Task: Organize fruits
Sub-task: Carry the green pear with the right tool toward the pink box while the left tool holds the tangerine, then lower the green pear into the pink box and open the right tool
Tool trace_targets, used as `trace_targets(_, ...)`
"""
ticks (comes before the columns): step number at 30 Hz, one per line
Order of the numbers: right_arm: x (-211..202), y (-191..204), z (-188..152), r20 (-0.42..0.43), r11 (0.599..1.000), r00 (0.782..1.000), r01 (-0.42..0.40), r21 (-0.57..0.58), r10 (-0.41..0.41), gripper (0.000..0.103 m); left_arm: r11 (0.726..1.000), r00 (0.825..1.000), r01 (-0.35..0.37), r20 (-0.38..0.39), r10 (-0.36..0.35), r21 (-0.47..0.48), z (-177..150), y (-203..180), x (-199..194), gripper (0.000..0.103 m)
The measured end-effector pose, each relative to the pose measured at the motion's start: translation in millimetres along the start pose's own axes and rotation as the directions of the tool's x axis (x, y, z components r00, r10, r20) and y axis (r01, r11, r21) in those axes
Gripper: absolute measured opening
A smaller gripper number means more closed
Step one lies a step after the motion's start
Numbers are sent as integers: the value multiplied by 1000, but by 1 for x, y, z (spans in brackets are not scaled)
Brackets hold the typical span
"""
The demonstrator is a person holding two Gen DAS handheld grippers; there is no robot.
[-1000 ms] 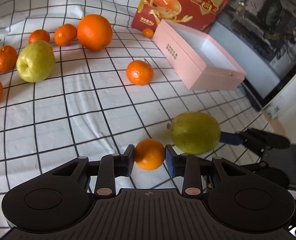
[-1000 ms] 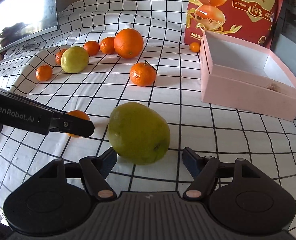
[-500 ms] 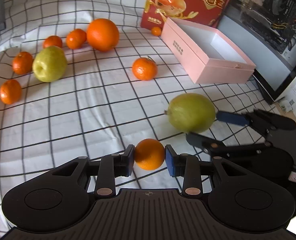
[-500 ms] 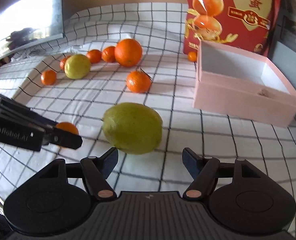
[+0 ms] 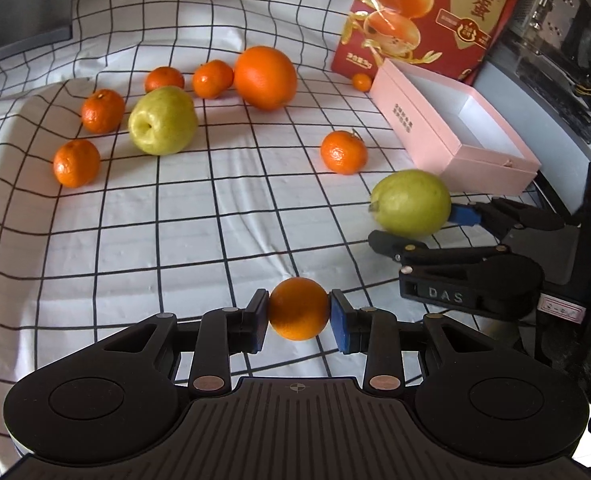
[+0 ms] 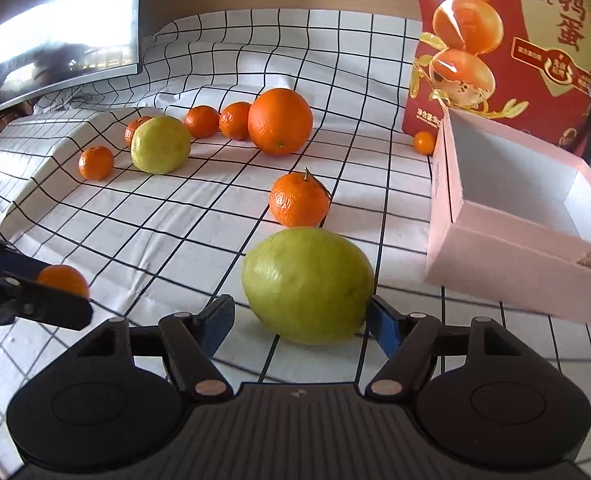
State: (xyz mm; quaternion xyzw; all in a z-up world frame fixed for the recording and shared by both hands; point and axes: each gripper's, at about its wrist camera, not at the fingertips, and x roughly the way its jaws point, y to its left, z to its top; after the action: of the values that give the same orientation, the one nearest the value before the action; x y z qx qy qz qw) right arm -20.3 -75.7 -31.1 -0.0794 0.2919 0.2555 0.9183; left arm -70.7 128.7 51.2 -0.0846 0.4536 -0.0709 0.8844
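My left gripper [image 5: 298,315] is shut on a small mandarin [image 5: 298,309] and holds it above the checked cloth; it also shows in the right wrist view [image 6: 64,280]. My right gripper [image 6: 300,316] is open around a green pear [image 6: 307,285]; its right pad touches the fruit and the left pad stands a little off. The same pear [image 5: 410,202] lies on the cloth between the right gripper's fingers [image 5: 461,214] in the left wrist view. An open pink box [image 6: 523,216] stands at the right, empty.
On the cloth lie a stemmed mandarin [image 6: 298,199], a big orange [image 6: 280,121], a second green fruit [image 6: 160,144], several small mandarins [image 5: 75,162] and a tiny one [image 6: 424,142] by the red bag [image 6: 507,40]. A monitor [image 6: 63,28] stands far left.
Both grippers have risen and pulled back, so the views show more cloth. The left stays shut on the mandarin. The right gripper's jaws have closed in nearer the pear.
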Motion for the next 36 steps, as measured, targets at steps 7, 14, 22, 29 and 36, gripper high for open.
trace_targets(7, 18, -7, 14, 28, 997, 999, 39, -65, -37, 74, 998, 999, 44, -29, -42, 41, 7, -10, 14, 37)
trace_targets(14, 27, -13, 27, 9, 1000, 1000, 25, 14, -25, 70, 995, 997, 62, -41, -59, 79, 8, -11, 18, 37)
trace_targets(22, -14, -26, 3, -50, 988, 999, 22, 152, -14, 70, 977, 984, 166, -82, -156, 133, 11, -23, 31, 37)
trace_targets(29, -64, -79, -2, -61, 946, 988, 156, 283, -144, 70, 932, 945, 326, -81, -317, 159, 58, -65, 51, 37)
trace_targets(36, -104, -131, 53, 48, 909, 946, 293, 296, -320, 70, 858, 892, 428, 18, -451, 283, 184, -140, 78, 38)
